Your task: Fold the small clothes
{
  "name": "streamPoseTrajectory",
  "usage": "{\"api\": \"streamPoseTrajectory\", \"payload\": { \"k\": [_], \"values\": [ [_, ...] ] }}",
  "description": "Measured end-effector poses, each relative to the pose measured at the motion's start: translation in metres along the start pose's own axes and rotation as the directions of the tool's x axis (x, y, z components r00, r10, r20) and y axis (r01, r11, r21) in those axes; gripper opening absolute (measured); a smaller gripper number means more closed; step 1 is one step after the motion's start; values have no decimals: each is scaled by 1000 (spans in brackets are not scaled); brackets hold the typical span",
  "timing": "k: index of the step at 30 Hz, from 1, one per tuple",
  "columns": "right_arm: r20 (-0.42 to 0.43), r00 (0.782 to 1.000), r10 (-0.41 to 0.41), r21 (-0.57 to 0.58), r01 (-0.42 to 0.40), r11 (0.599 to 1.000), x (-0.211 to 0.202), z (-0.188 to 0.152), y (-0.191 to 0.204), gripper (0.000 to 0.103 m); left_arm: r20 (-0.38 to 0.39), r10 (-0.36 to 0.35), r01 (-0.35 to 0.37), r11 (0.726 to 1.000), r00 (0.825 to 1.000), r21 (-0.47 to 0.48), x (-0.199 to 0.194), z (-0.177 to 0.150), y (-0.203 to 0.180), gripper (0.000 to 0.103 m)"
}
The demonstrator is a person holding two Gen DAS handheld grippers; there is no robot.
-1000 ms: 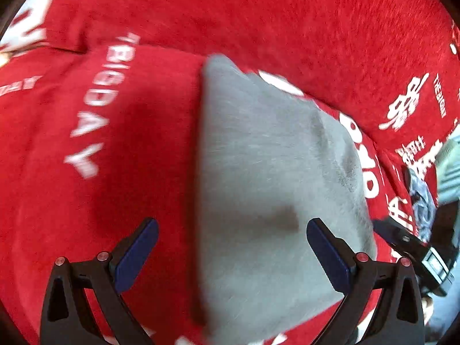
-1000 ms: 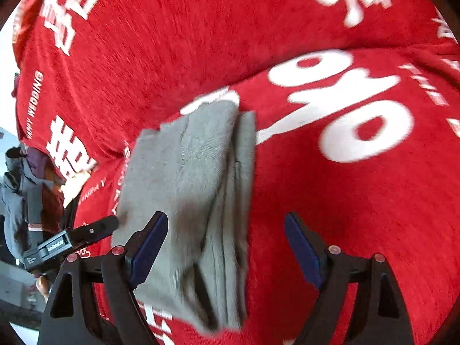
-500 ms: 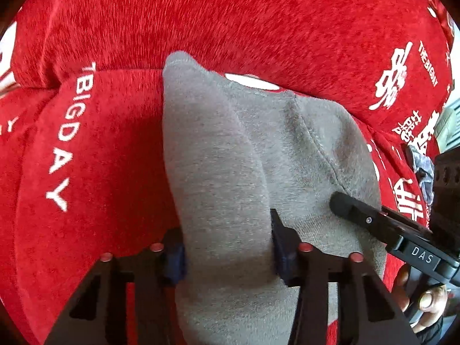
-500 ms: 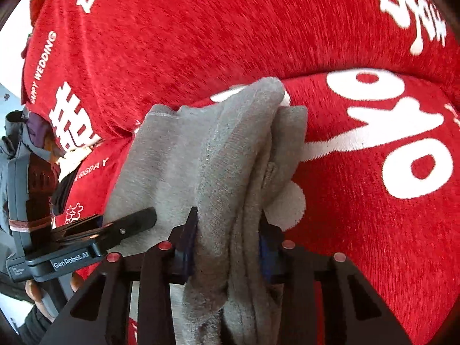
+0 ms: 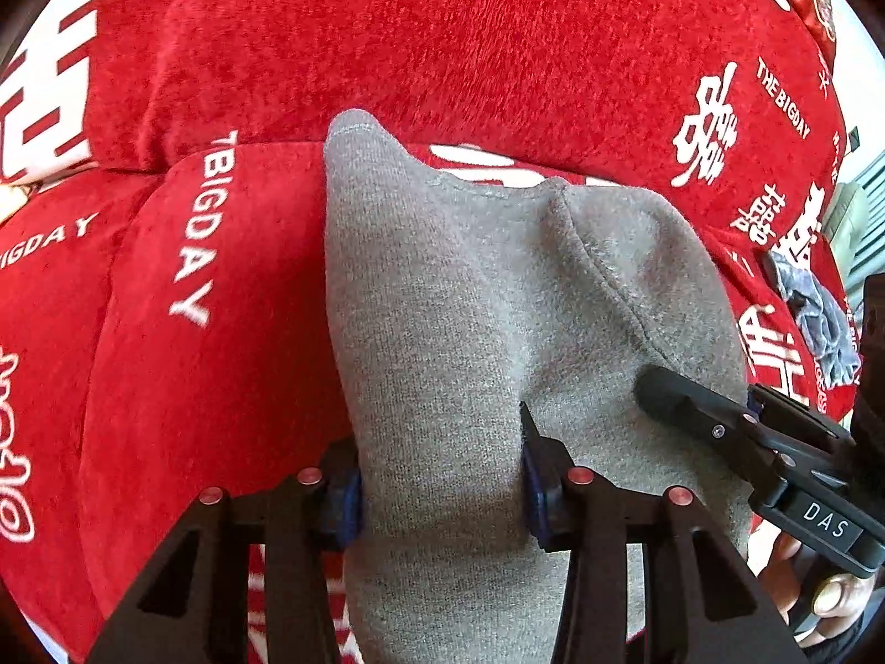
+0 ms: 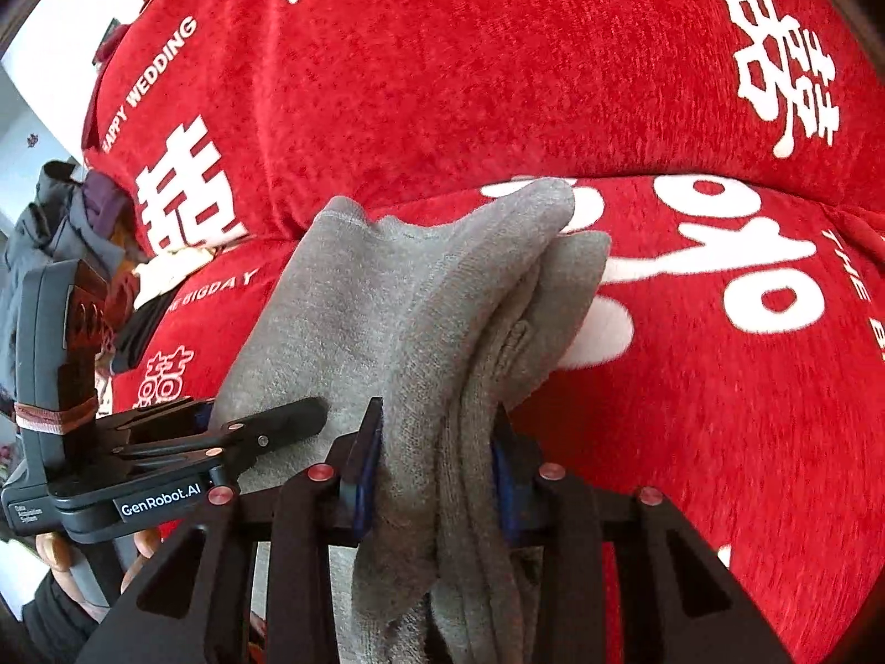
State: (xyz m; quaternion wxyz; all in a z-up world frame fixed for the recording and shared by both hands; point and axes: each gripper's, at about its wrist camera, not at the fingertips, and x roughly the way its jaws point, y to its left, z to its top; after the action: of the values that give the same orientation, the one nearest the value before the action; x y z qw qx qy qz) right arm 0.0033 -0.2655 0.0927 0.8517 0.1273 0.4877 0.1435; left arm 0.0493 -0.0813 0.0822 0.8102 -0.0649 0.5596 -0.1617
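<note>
Grey garment (image 5: 470, 332) bunches in both clamped grippers, near edge cut off.

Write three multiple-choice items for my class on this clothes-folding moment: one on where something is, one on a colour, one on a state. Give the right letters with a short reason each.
1. Where does the grey garment lie?
A. On the red printed cover
B. In a basket
C. On a wooden floor

2. What colour is the lettering on the cover?
A. Black
B. White
C. Yellow

3. How does the left gripper stand?
A. Wide open above the cloth
B. Shut on a fold of the garment
C. Out of sight

Answers:
1 A, red cover shows all round the grey cloth.
2 B, "BIGDAY" and the characters are white.
3 B, both pads press a ridge of grey fabric; the right gripper pinches the garment likewise.
</note>
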Motion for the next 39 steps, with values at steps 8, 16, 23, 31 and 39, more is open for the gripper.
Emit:
{"api": "streamPoseTrajectory", "payload": {
  "k": [8, 16, 23, 31, 39],
  "values": [
    [-5, 1000, 11, -18, -12, 1000, -10, -41, 26, 37, 5, 14, -14, 1000, 1000, -5, -23, -45, 13, 46],
    [-25, 1000, 5, -58, -6, 998, -13, -76, 51, 37, 3, 38, -38, 999, 999, 9, -37, -81, 24, 46],
    [-44, 999, 13, -61, -16, 998, -7, -94, 59, 37, -11, 21, -21, 1000, 1000, -18, -37, -104, 41, 46],
    [-51, 999, 9, -37, -11, 999, -2, -102, 51, 37, -5, 12, -12, 1000, 1000, -21, -31, -110, 46, 47],
    [-78, 997, 7, 22, -5, 1000, 11, -113, 27, 55, 0, 90, -90, 995, 996, -30, -23, -116, 55, 95]
  ]
}}
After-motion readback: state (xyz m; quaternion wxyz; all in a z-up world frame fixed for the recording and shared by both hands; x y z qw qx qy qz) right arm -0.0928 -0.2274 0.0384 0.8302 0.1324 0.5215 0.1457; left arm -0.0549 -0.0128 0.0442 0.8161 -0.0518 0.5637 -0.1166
